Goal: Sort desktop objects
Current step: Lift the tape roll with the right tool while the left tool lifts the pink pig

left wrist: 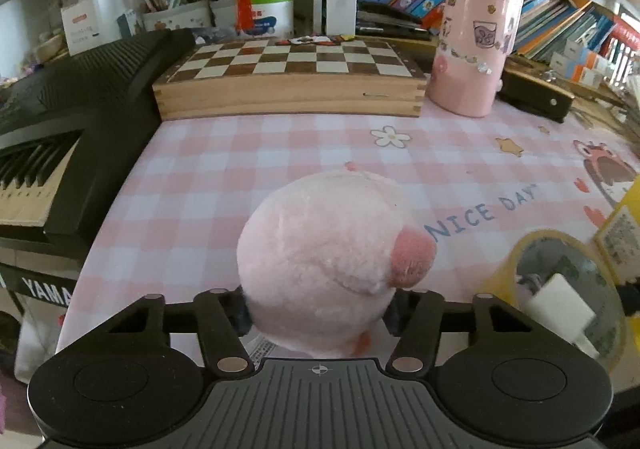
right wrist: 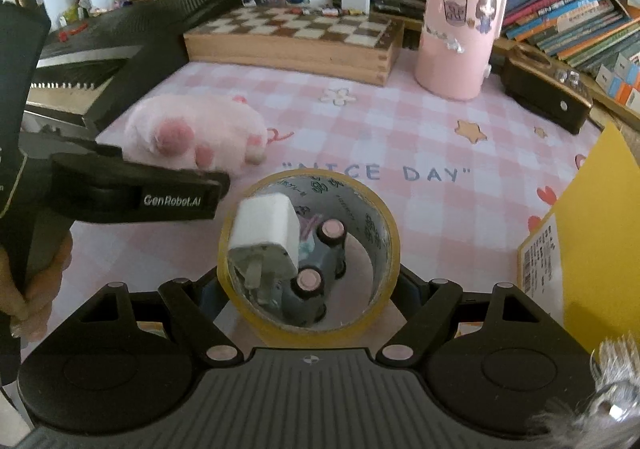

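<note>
Currently the left gripper (left wrist: 318,313) is clamped on the plush pig (left wrist: 328,261) at lower centre; squeeze gently, lift straight. Right gripper (right wrist: 310,289) grips the tape roll (right wrist: 308,253) on the desk (right wrist: 400,137).

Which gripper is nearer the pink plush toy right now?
Left. The left gripper has its fingers on either side of the pink plush toy. The right gripper is off to the toy's side, fingers flanking the tape roll.
</note>
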